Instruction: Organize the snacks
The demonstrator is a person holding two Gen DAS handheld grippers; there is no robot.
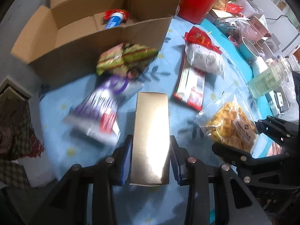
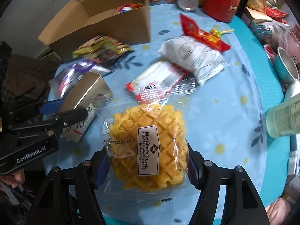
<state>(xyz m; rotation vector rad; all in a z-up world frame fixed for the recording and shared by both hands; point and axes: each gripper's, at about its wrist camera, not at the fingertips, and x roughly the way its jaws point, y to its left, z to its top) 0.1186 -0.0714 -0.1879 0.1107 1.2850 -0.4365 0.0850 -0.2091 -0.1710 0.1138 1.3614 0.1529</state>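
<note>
an open cardboard box (image 1: 78, 43) is sitting at the back of the blue flowered tablecloth (image 1: 165, 71), holding one red-and-blue snack tube (image 1: 114, 19). the left gripper (image 1: 151, 161) is clamping a gold carton (image 1: 151, 138) between its blue pads. the right gripper (image 2: 148, 166) is squeezing a clear bag of yellow waffle crisps (image 2: 148, 150) near the table's front.

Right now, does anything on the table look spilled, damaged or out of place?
Nothing spilled or torn. Snack packets lie loose on the blue tablecloth beside the cardboard box, which holds one packet.
</note>
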